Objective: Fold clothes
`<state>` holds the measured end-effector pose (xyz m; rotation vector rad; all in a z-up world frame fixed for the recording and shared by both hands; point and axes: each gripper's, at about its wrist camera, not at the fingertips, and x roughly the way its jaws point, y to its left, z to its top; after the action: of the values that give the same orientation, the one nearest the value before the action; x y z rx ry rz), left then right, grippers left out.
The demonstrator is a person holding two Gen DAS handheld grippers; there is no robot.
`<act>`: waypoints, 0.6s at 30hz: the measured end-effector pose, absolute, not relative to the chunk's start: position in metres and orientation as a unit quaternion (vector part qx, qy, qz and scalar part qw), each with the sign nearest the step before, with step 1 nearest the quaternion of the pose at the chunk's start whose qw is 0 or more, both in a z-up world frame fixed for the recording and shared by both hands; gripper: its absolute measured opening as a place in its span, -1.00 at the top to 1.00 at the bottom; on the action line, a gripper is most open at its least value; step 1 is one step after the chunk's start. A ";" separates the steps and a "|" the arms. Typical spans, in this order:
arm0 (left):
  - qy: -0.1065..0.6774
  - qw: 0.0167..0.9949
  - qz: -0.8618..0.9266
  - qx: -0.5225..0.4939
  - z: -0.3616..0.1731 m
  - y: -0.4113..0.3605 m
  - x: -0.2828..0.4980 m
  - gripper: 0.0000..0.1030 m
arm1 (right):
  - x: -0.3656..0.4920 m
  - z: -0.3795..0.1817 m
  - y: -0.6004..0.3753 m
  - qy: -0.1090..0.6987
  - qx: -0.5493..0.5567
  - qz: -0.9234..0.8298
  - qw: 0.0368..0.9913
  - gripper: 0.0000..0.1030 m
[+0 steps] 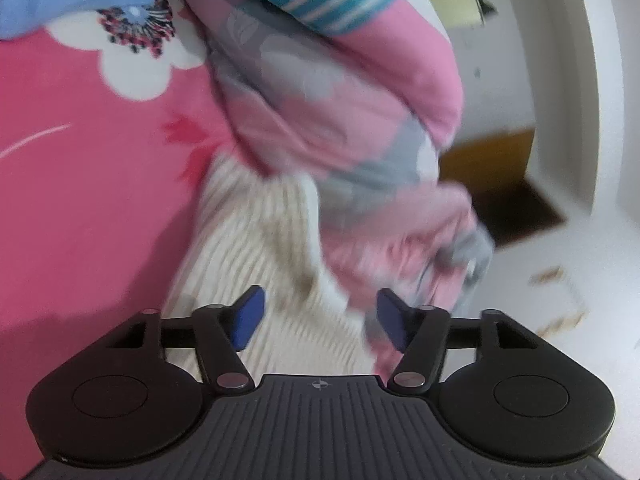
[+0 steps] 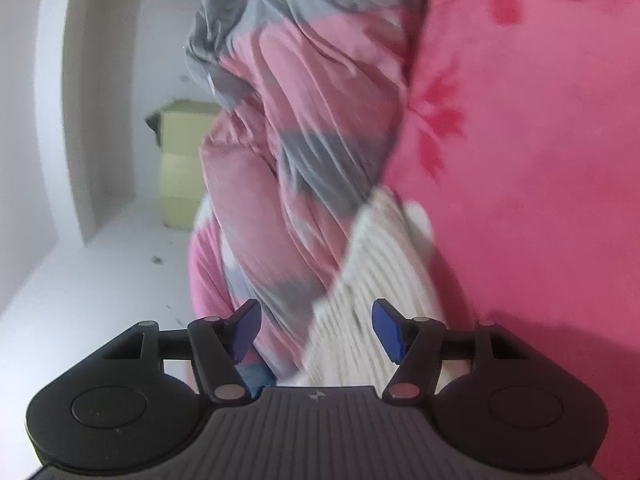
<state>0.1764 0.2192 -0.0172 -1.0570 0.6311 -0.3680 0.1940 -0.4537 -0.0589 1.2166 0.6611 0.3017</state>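
Hovering both hand-held grippers, left [image 1: 318, 320] and right [image 2: 316, 326], jaws spread and gripping nothing, above a cream ribbed knit garment [image 1: 256, 240] lying on the pink floral bed cover [image 1: 80, 160], beside a bunched pink-and-grey quilt [image 1: 340, 120]. Folding stage unclear. Requiring pinching the soft knit's edge.

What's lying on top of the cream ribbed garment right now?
A pink-and-grey patterned cloth drapes over the cream ribbed garment along one edge, hiding that side. How far the garment extends beneath cannot be seen. It lies on the pink floral bedspread.
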 end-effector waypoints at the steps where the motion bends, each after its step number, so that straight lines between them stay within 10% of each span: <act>1: 0.300 0.809 -0.174 -0.475 -0.018 0.213 0.161 -0.37 | 0.182 -0.057 -0.450 0.311 0.552 0.135 0.762 -0.26; 6: 0.320 0.819 -0.150 -0.452 -0.047 0.185 0.119 -0.90 | 0.123 -0.049 -0.434 0.346 0.515 0.119 0.775 -0.28; 13: 0.265 0.842 -0.100 -0.460 -0.079 0.167 0.137 -0.90 | 0.148 -0.074 -0.416 0.333 0.534 0.076 0.774 -0.26; 16: 0.244 0.866 -0.063 -0.432 -0.084 0.157 0.151 -0.85 | 0.165 -0.081 -0.412 0.309 0.548 0.064 0.774 -0.20; 18: 0.232 0.888 -0.044 -0.395 -0.082 0.145 0.155 -0.33 | 0.173 -0.084 -0.409 0.293 0.545 0.057 0.783 0.02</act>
<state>0.1546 0.1453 -0.0815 -0.8199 0.4829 -0.0915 0.1729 -0.4086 -0.0837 1.1762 0.6329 0.1237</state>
